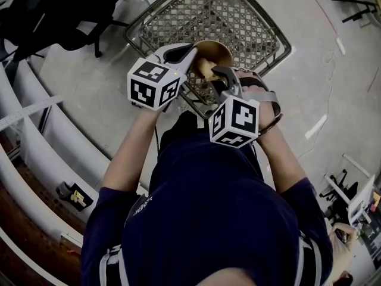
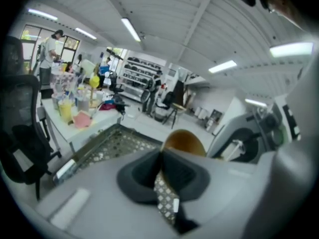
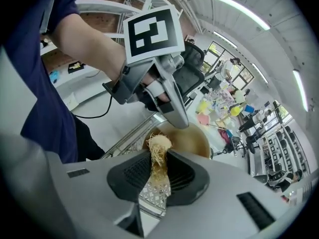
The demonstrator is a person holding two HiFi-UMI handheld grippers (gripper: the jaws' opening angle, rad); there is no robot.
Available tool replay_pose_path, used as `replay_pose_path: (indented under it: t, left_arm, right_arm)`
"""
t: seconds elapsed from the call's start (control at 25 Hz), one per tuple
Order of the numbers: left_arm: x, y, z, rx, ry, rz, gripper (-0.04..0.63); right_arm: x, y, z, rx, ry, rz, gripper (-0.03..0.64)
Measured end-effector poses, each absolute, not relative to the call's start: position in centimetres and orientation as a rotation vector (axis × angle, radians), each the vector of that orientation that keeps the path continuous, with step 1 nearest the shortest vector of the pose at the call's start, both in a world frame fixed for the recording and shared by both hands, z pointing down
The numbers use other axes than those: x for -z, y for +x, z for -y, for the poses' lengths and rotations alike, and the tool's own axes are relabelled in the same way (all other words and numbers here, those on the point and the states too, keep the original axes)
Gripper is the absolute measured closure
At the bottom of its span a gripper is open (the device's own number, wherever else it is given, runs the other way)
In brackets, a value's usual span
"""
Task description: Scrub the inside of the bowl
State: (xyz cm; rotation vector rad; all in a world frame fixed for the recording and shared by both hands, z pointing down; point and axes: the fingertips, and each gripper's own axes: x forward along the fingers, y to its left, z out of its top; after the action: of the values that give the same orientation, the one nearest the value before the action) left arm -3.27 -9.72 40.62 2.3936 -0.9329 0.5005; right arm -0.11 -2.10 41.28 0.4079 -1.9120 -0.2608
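Right claw clamps a straw scrubber at the mouth of the brown bowl; left claw pinches its rim. Scrubbing seems barely begun.

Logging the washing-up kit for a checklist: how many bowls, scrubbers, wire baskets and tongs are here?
bowl: 1
scrubber: 1
wire basket: 1
tongs: 2, the left tongs and the right tongs
total: 5

**Tally from my remote station**

I count two grippers, the left gripper and the right gripper, and two marker cubes. I see one brown bowl, one fibrous scrubber, one wire mesh basket and one black office chair.
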Motion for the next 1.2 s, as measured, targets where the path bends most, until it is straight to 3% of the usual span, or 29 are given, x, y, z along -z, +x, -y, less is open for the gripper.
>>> replay_pose_path:
  t: [0.36, 0.72, 1.2]
  left_arm:
    - [-41.5, -1.9, 8.3, -0.541, 2.4, 0.834, 0.583]
    - [-41.0, -2.5, 8.8, -0.554, 2.412, 0.875, 0.583]
    - [-41.9, -1.6, 7.1, -0.664, 2.427, 0.797, 0.583]
  right_arm:
    - [-38.9, 1.3, 5.8, 0.346, 0.57, 1.885, 0.546]
    - [-41.6, -0.6, 0.9, 0.328, 0.344, 1.9, 0.546]
    - [-40.8, 1.6, 2.8, 0.426, 0.48, 1.782, 0.546]
